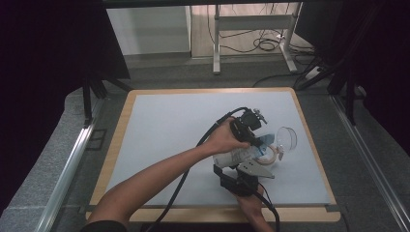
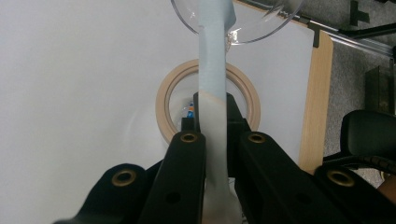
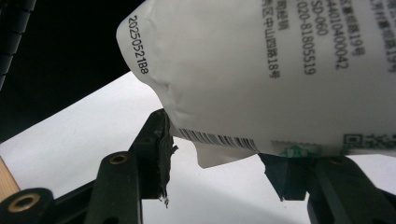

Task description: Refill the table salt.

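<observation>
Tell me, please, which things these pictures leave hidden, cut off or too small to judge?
- High view: the pouch is largely covered by the left hand.
- Left gripper view: the clear bowl is cut off by the top edge.
- Right gripper view: the pouch's print runs past the frame edges; whether the right gripper actually grips it cannot be told.

Open mat [image 1: 169, 125] left of grippers; bowl [image 1: 286, 137], tape ring [image 2: 208, 100] crowd the right

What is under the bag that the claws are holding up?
Under the bag lies a tan ring on the white mat, with a clear bowl just beyond. The bag's strip covers the ring's middle.
</observation>
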